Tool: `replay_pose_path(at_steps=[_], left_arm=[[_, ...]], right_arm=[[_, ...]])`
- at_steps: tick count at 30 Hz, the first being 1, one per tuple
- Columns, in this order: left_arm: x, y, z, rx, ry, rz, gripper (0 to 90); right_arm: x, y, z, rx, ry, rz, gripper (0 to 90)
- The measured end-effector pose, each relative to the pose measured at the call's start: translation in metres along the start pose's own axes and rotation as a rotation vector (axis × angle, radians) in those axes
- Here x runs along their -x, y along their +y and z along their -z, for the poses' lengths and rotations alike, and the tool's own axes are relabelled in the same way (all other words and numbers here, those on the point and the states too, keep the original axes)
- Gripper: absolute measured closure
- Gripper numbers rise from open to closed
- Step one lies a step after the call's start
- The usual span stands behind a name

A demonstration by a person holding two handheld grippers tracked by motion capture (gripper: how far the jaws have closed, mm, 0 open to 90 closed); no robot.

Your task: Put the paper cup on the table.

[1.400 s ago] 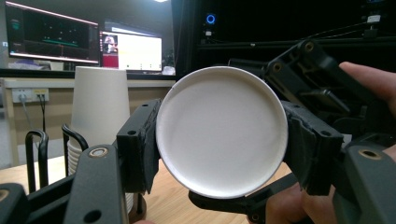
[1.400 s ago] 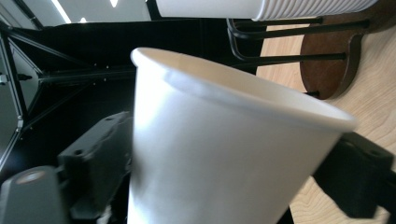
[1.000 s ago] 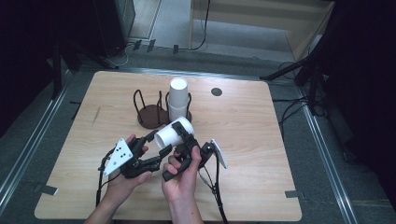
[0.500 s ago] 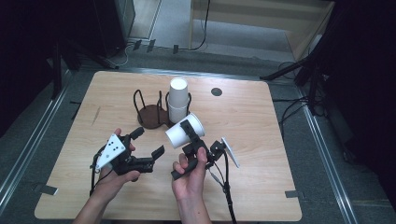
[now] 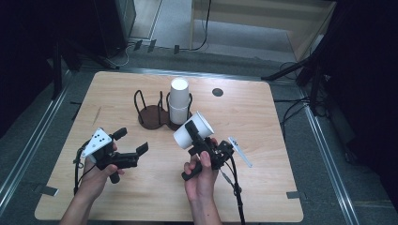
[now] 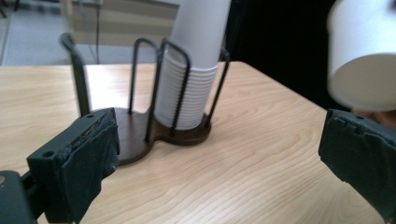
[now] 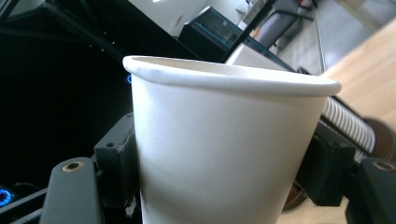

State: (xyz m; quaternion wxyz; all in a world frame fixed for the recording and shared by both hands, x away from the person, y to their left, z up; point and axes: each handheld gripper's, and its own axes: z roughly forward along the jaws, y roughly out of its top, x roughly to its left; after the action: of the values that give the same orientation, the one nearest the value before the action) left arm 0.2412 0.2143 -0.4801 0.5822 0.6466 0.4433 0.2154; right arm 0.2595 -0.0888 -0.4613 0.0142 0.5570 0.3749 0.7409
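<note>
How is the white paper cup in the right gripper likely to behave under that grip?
The paper cup looks thin-walled, so it probably dents if the right gripper squeezes harder. It appears empty, hence likely very light. Its smooth tapered side, held tilted, might slip between the pads; laid on the table, it would probably roll in a curve.

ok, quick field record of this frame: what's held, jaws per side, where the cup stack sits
held: single white paper cup, tilted, above the table
right gripper: shut on the cup
left gripper: jaws just opened wide, nothing between them
cup stack: upright in the right bay of the wire holder
left bay: empty
table: light wood
</note>
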Motion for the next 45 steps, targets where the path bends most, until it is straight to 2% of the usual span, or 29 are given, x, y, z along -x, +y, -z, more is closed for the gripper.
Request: replay_pose_path(at_steps=[2, 3, 4, 5, 6, 7, 8, 9, 10, 12, 13, 14, 17, 18, 19, 22, 23, 24, 25, 26, 27, 29, 32, 34, 37, 38, 39, 40, 45], left_arm=[[-0.004, 0.000, 0.002, -0.008, 0.013, 0.003, 0.0], [-0.004, 0.000, 0.002, -0.008, 0.013, 0.003, 0.0], [-0.007, 0.000, 0.003, -0.025, 0.023, -0.002, 0.0], [-0.007, 0.000, 0.003, -0.025, 0.023, -0.002, 0.0], [-0.011, 0.001, 0.005, -0.072, 0.036, -0.031, 0.0], [-0.011, 0.001, 0.005, -0.072, 0.036, -0.031, 0.0], [-0.014, 0.002, 0.006, -0.137, 0.077, -0.090, 0.0], [-0.014, 0.002, 0.006, -0.137, 0.077, -0.090, 0.0], [-0.015, 0.002, 0.006, -0.150, 0.098, -0.104, 0.0], [-0.020, 0.002, 0.008, -0.155, 0.100, -0.095, 0.0], [-0.020, 0.002, 0.008, -0.155, 0.100, -0.095, 0.0], [-0.023, 0.001, 0.009, -0.153, 0.112, -0.087, 0.0], [-0.028, -0.001, 0.010, -0.156, 0.130, -0.078, 0.0], [-0.035, -0.003, 0.011, -0.164, 0.143, -0.060, 0.0], [-0.035, -0.003, 0.011, -0.164, 0.143, -0.060, 0.0], [-0.048, -0.008, 0.015, -0.173, 0.178, -0.039, 0.0], [-0.048, -0.008, 0.015, -0.173, 0.178, -0.039, 0.0], [-0.054, -0.011, 0.016, -0.176, 0.207, -0.041, 0.0], [-0.054, -0.011, 0.016, -0.176, 0.207, -0.041, 0.0], [-0.059, -0.014, 0.018, -0.181, 0.226, -0.038, 0.0], [-0.059, -0.014, 0.018, -0.181, 0.226, -0.038, 0.0], [-0.068, -0.018, 0.021, -0.180, 0.247, -0.028, 0.0], [-0.072, -0.021, 0.022, -0.176, 0.245, -0.022, 0.0], [-0.076, -0.023, 0.024, -0.174, 0.256, -0.029, 0.0], [-0.083, -0.028, 0.028, -0.159, 0.268, -0.021, 0.0], [-0.085, -0.030, 0.029, -0.156, 0.269, -0.025, 0.0], [-0.086, -0.032, 0.030, -0.148, 0.277, -0.026, 0.0], [-0.088, -0.034, 0.031, -0.144, 0.280, -0.027, 0.0], [-0.092, -0.043, 0.029, -0.163, 0.324, -0.029, 0.0]], right_arm=[[-0.003, 0.003, 0.001, -0.003, -0.001, 0.039, 26.8], [-0.003, 0.003, 0.001, -0.003, -0.001, 0.039, 26.8], [-0.006, 0.006, 0.002, 0.003, -0.002, 0.078, 26.8], [-0.006, 0.006, 0.002, 0.003, -0.002, 0.078, 26.8], [-0.009, 0.009, 0.003, 0.009, -0.011, 0.115, 26.8], [-0.009, 0.009, 0.003, 0.009, -0.011, 0.115, 26.8], [-0.011, 0.010, 0.004, 0.012, -0.023, 0.163, 26.8], [-0.011, 0.010, 0.004, 0.012, -0.023, 0.163, 26.8], [-0.013, 0.011, 0.004, 0.016, -0.036, 0.194, 26.8], [-0.017, 0.011, 0.004, 0.016, -0.055, 0.272, 26.8], [-0.017, 0.011, 0.004, 0.016, -0.055, 0.272, 26.8], [-0.020, 0.010, 0.004, 0.013, -0.068, 0.314, 26.7], [-0.022, 0.010, 0.003, 0.015, -0.069, 0.342, 26.7], [-0.023, 0.010, 0.004, 0.013, -0.065, 0.353, 26.8], [-0.023, 0.010, 0.004, 0.013, -0.065, 0.353, 26.8], [-0.024, 0.009, 0.004, 0.015, -0.054, 0.386, 26.8], [-0.024, 0.009, 0.004, 0.015, -0.054, 0.386, 26.8], [-0.025, 0.009, 0.005, 0.019, -0.054, 0.415, 26.9], [-0.025, 0.009, 0.005, 0.019, -0.054, 0.415, 26.9], [-0.027, 0.008, 0.005, 0.016, -0.051, 0.443, 26.9], [-0.027, 0.008, 0.005, 0.016, -0.051, 0.443, 26.9], [-0.029, 0.008, 0.006, 0.025, -0.054, 0.483, 26.9], [-0.029, 0.008, 0.006, 0.026, -0.064, 0.513, 26.9], [-0.029, 0.008, 0.005, 0.038, -0.069, 0.550, 26.9], [-0.030, 0.006, 0.003, 0.054, -0.087, 0.643, 27.0], [-0.030, 0.006, 0.003, 0.054, -0.087, 0.643, 27.0], [-0.030, 0.005, 0.001, 0.058, -0.105, 0.702, 26.9], [-0.030, 0.005, 0.001, 0.058, -0.105, 0.702, 26.9], [-0.031, 0.005, -0.002, 0.046, -0.149, 0.842, 26.8]])
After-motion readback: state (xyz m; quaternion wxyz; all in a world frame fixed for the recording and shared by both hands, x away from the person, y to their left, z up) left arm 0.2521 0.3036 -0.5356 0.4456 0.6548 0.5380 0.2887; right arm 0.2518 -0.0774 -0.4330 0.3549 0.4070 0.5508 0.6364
